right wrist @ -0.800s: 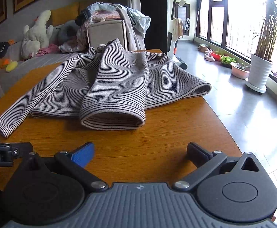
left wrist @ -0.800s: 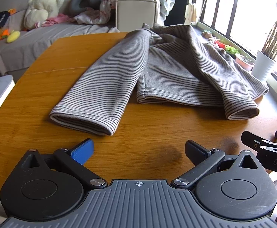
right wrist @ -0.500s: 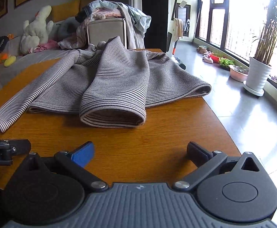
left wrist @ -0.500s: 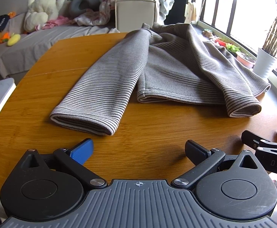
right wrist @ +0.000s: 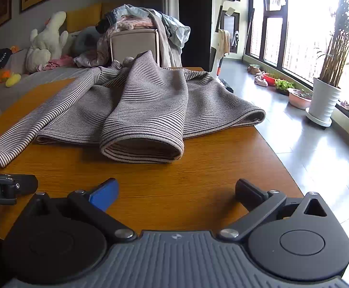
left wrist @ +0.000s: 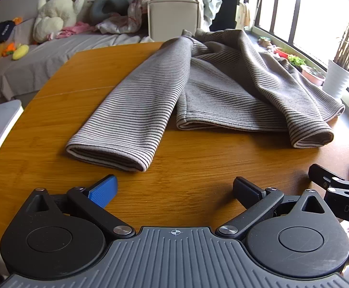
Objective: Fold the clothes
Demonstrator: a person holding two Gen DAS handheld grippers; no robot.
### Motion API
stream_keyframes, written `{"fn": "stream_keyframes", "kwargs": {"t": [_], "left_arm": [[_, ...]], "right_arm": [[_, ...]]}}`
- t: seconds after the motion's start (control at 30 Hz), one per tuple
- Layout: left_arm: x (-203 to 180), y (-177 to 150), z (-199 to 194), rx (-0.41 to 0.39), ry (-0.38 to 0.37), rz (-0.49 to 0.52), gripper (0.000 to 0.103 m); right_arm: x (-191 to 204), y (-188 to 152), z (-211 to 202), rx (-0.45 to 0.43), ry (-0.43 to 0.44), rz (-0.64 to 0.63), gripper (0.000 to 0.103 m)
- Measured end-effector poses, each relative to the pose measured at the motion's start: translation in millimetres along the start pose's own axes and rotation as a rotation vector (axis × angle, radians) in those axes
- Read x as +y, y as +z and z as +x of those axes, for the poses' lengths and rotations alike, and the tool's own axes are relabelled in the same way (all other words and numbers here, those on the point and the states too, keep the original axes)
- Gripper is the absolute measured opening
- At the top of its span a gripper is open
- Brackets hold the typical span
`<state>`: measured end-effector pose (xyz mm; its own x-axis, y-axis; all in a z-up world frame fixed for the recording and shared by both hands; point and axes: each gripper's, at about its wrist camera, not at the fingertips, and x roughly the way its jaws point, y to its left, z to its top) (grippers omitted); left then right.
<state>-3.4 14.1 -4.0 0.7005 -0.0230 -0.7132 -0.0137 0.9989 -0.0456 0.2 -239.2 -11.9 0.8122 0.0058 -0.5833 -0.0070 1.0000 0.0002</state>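
In your left wrist view, your left claw (left wrist: 174, 188) stands wide apart, its blue pad and black pad both clear of everything, holding nothing and hovering over the bare wood of the worktop (left wrist: 198, 168). The striped sweater (left wrist: 217, 88) lies flat ahead of it on the worktop, one sleeve (left wrist: 131, 120) stretched toward you with its cuff nearest the blue pad but apart from it, the other sleeve's cuff off to the right near the worktop edge. Your right claw (left wrist: 337, 180) pokes in at the right border, over the worktop. In your right wrist view, your right claw (right wrist: 177, 190) is likewise spread wide and empty, above the worktop near its front edge. The sweater sits just ahead, a folded-over sleeve (right wrist: 145, 129) with its open cuff facing you, the body spread behind it. The left claw's tip shows at the left border, short of the far sleeve's cuff.
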Motion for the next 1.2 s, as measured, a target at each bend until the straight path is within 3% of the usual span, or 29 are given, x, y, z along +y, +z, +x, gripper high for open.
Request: {"fn": "stream_keyframes", "kwargs": {"t": [1.2], "left_arm": [[-14,-1,1,-0.027,0.024,0.031,0.103]], "right_arm": [[3,-8,0,-0.059,-0.005,-0.009,0.103]]}}
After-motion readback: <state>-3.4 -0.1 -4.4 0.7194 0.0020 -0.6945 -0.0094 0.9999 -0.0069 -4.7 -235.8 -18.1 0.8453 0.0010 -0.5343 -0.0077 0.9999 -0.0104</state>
